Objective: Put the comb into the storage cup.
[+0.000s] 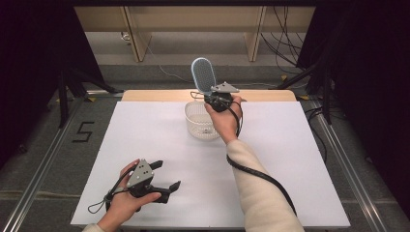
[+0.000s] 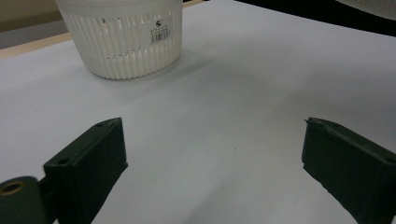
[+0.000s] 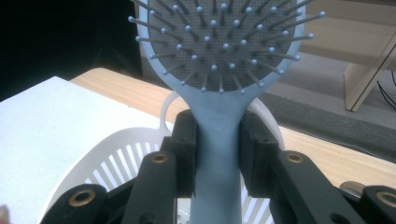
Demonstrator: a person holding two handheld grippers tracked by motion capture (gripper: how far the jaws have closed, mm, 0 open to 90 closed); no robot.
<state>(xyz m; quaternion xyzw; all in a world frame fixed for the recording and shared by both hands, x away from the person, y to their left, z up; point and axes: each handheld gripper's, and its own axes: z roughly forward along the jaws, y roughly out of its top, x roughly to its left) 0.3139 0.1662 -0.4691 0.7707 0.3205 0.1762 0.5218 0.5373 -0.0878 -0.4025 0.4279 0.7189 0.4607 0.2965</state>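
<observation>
A light blue hairbrush (image 1: 203,75) with a grey bristle pad stands upright in the air, its head up. My right gripper (image 1: 216,98) is shut on the hairbrush's handle (image 3: 217,140), both jaws pressing its sides, and holds it above the far rim of a white slotted basket (image 1: 198,118). In the right gripper view that basket (image 3: 112,161) lies just below the jaws. My left gripper (image 1: 165,175) rests low over the white tabletop at the near left, open, with nothing between its jaws. The left gripper view faces the basket (image 2: 126,39) across bare table, between the left gripper's (image 2: 215,161) wide-set jaws.
The white table board (image 1: 145,145) has a wooden strip (image 1: 159,95) along its far edge. Beyond it are wooden furniture legs, cables on the floor and dark stands at both sides. A cable runs from the right gripper along the sleeve.
</observation>
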